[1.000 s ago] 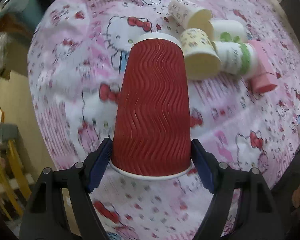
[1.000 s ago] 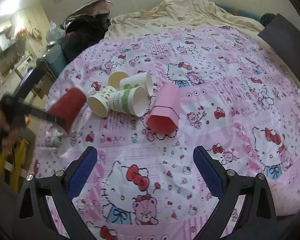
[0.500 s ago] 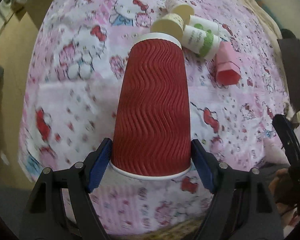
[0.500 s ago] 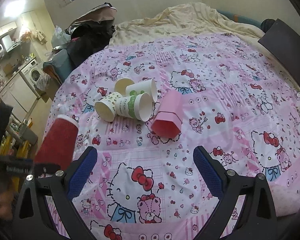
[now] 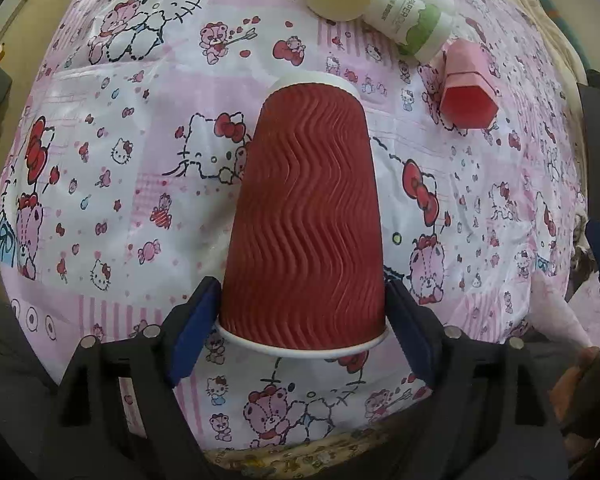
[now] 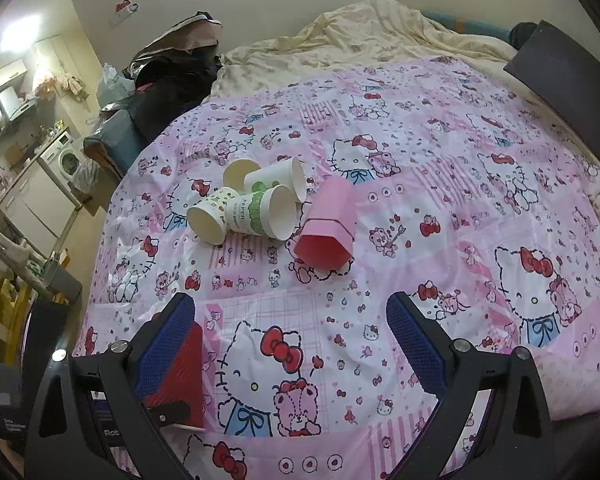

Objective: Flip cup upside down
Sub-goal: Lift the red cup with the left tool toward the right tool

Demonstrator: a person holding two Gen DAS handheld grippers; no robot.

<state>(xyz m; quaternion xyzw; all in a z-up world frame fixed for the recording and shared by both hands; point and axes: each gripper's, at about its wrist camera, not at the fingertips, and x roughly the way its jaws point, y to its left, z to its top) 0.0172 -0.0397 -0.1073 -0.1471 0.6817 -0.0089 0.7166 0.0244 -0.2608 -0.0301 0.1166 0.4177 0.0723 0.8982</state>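
Note:
My left gripper [image 5: 302,320] is shut on a red ribbed paper cup [image 5: 306,216], gripped near its wide rim, with its narrow base pointing away over the pink patterned bed sheet [image 5: 140,160]. The same red cup [image 6: 180,376] shows in the right wrist view, behind my right gripper's left finger. My right gripper [image 6: 292,344] is open and empty above the sheet's near edge.
A cluster of white and green paper cups [image 6: 256,208] lies on its side mid-sheet, also in the left wrist view [image 5: 404,12]. A pink hexagonal cup [image 6: 328,228] lies beside them [image 5: 466,84]. A dark board [image 6: 568,76] stands at the right; clutter [image 6: 172,76] at back left.
My left gripper has carried the red cup lower and closer to the sheet's near edge, tilting downward. The right gripper has barely moved.

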